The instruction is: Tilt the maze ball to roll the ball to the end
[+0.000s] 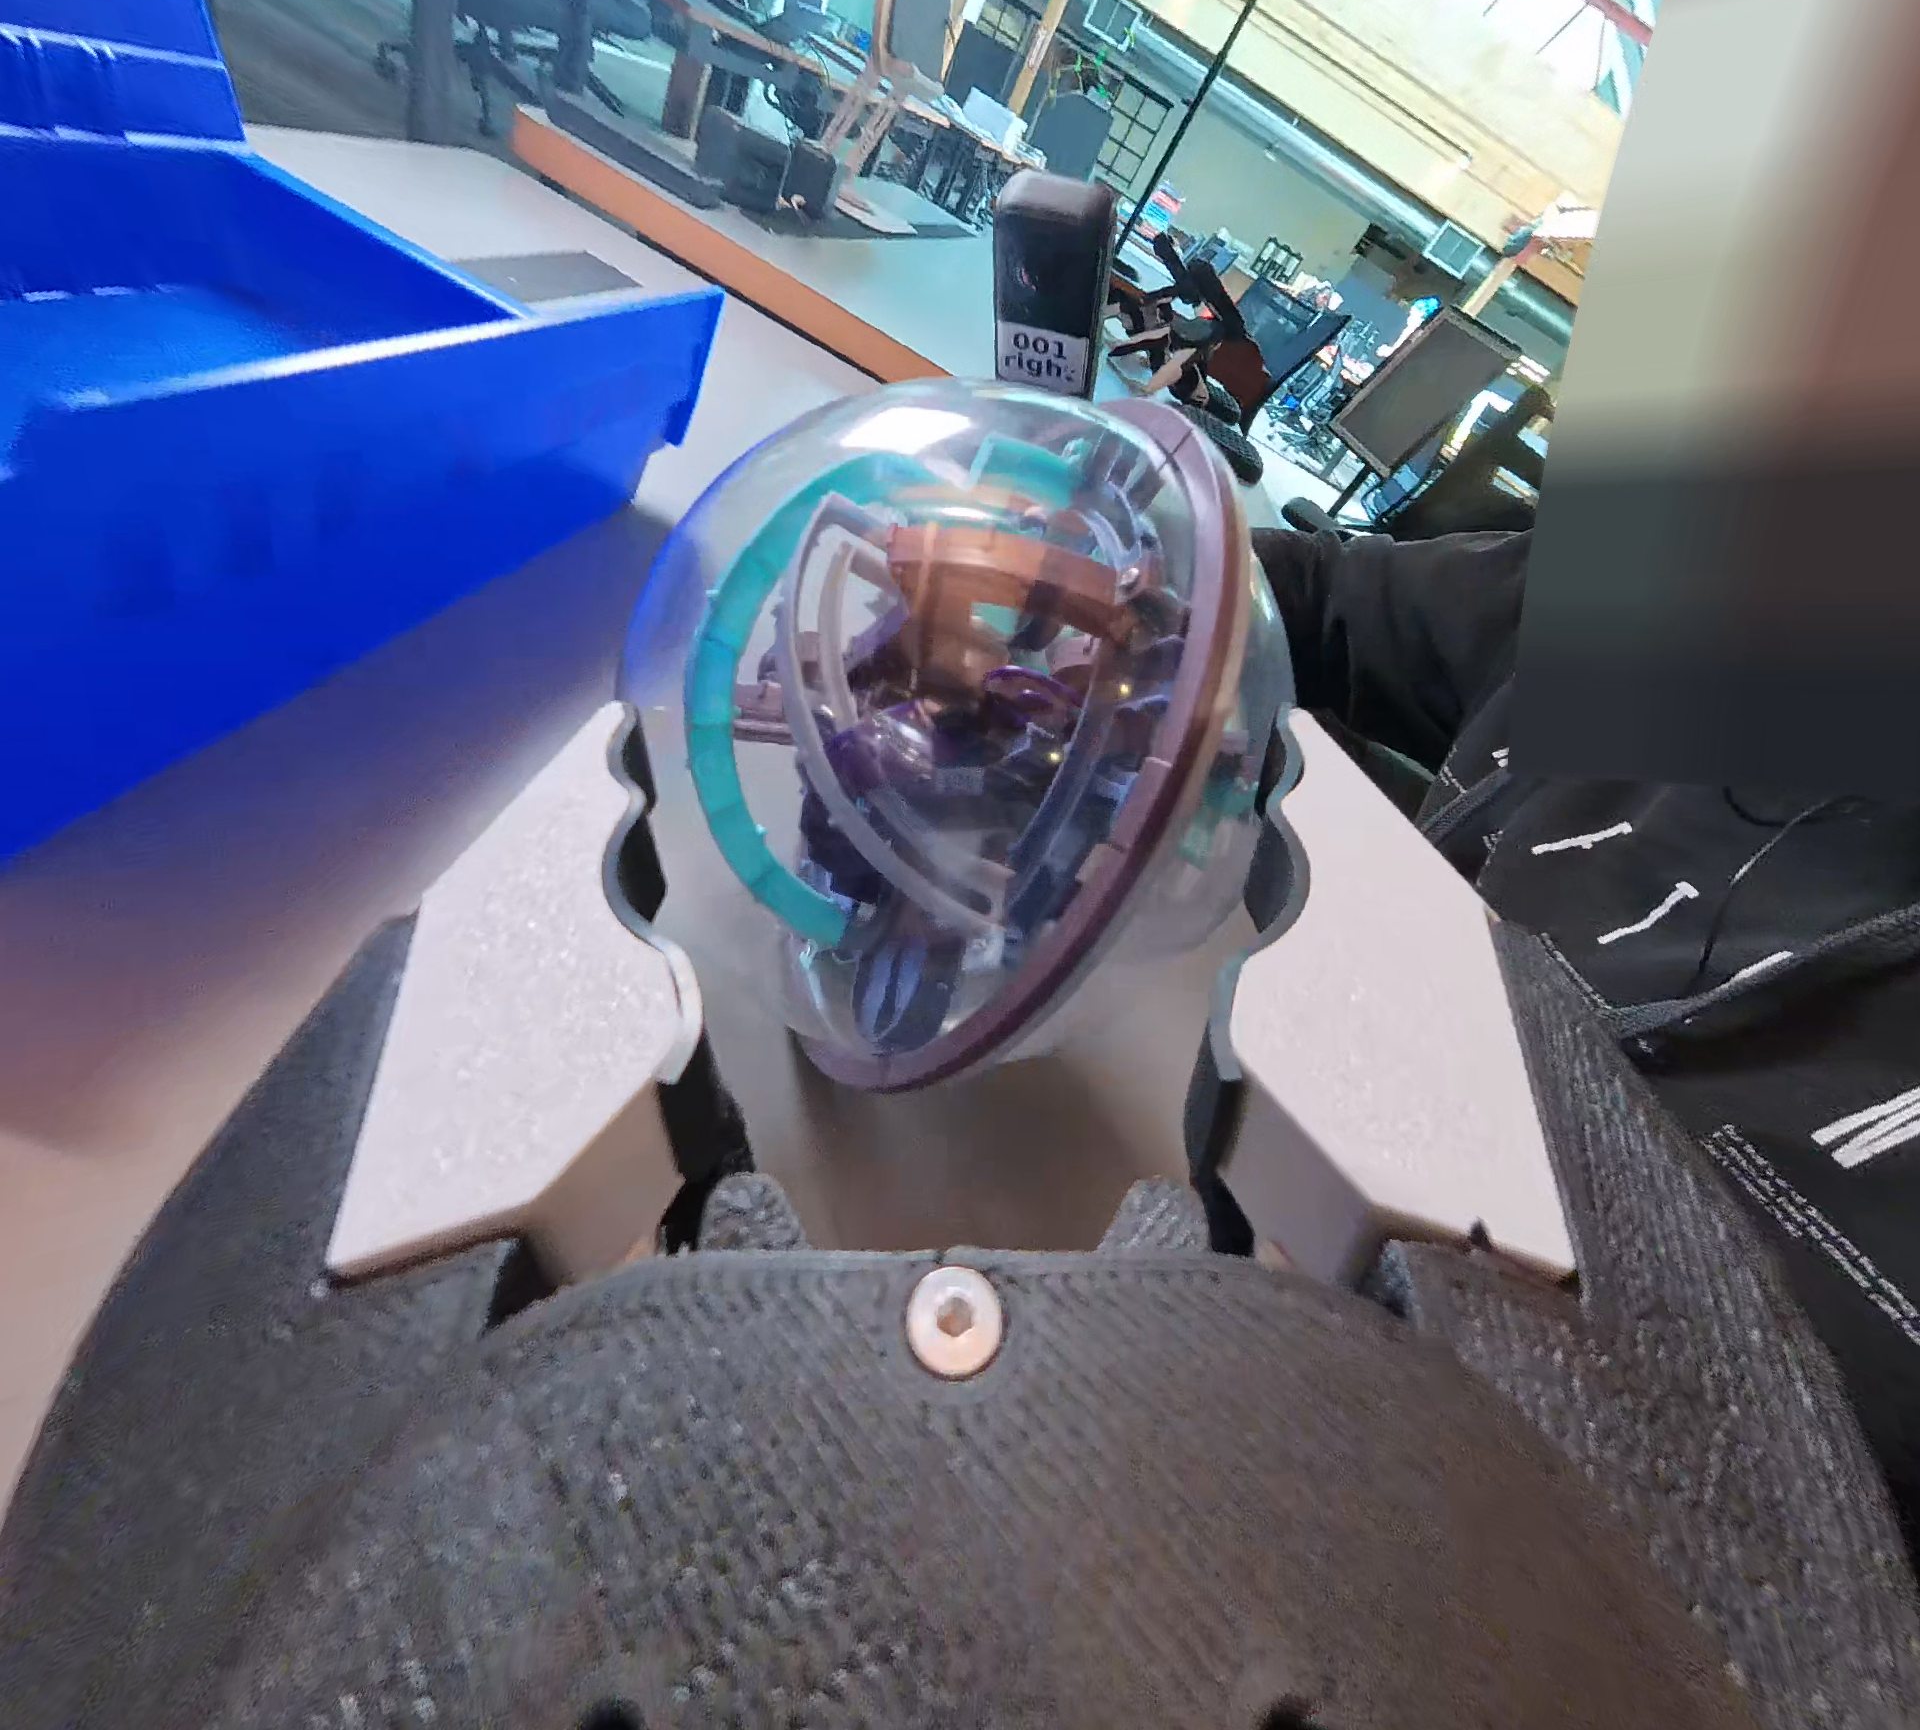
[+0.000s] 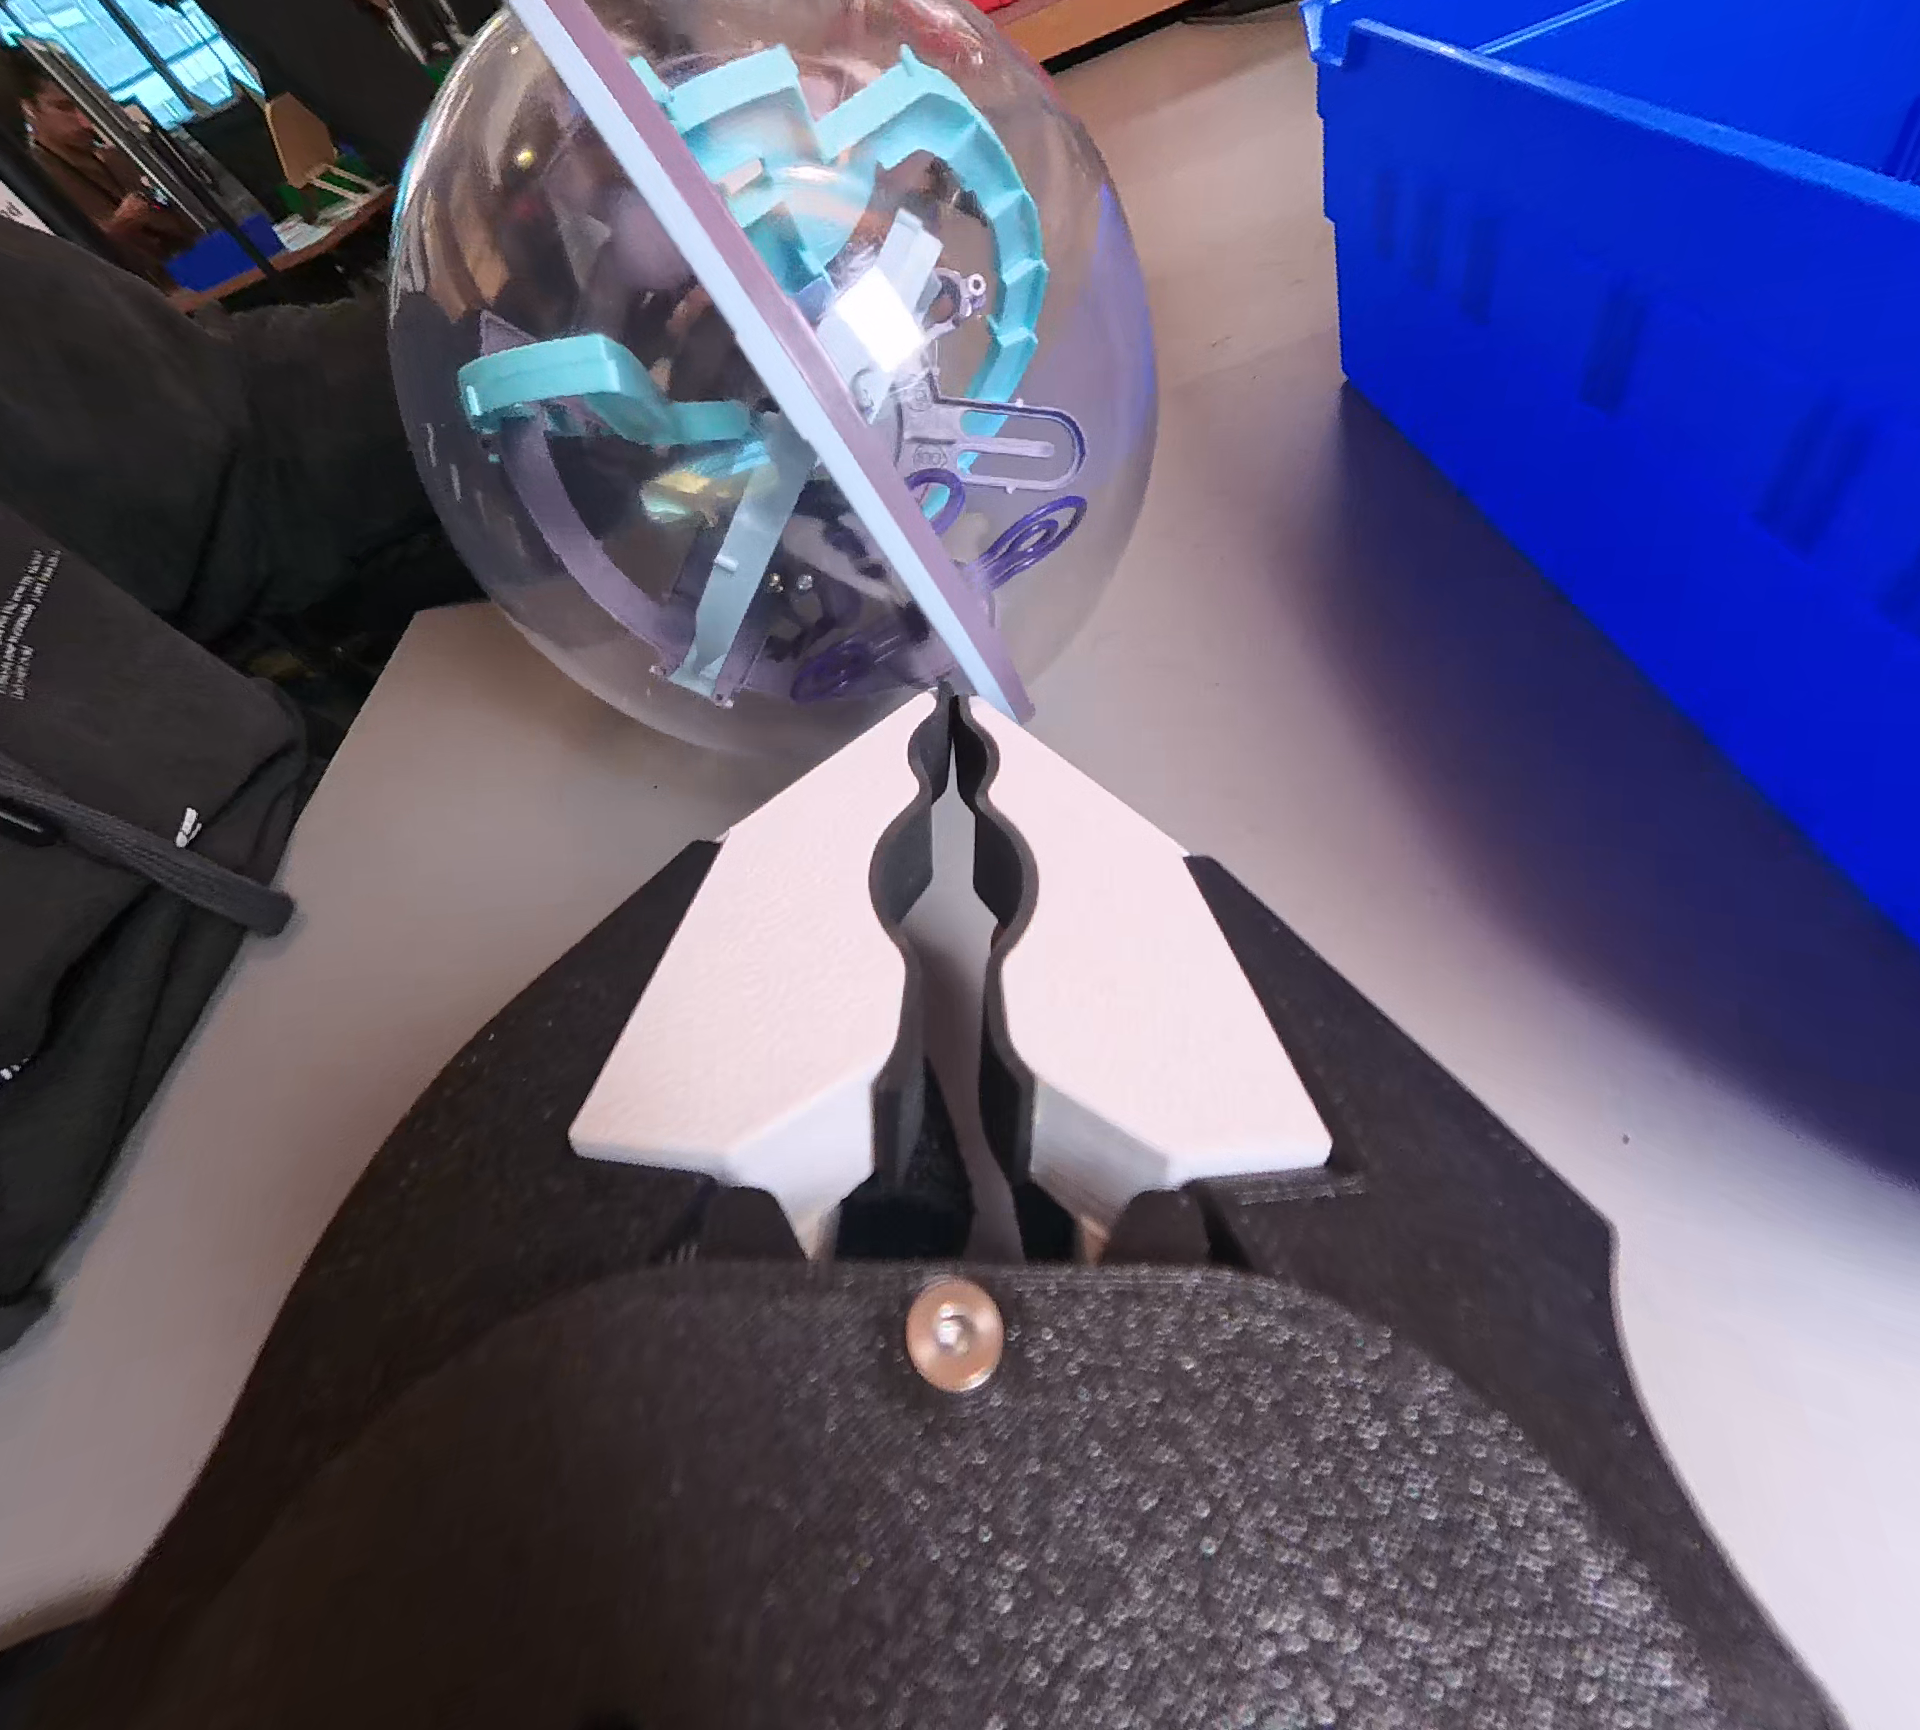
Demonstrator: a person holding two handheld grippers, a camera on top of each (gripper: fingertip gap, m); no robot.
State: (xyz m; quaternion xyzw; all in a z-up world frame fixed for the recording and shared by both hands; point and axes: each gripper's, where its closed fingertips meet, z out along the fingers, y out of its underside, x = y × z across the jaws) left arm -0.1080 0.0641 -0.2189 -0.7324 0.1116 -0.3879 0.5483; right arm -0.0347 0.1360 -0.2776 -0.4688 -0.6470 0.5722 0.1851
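Clearly, in the left wrist view, the left gripper [image 1: 951, 807] clasped the maze ball [image 1: 951, 735], its fingers [image 1: 540, 942] spread wide against the clear shell on either side, just over the table [image 1: 436, 194] and beside the blue bin [image 1: 312, 423]. From the right wrist view, the right gripper [image 2: 953, 709] had its fingertips pinched together right at the maze ball's [image 2: 769, 330] purple rim [image 2: 748, 309], which ran steeply tilted; whether they nipped that rim or merely touched it was hard to tell. Tilting seemed under way. A tiny bright ball [image 2: 774, 582] seemed to sit low inside, so next would come slow, small rolls of the sphere.
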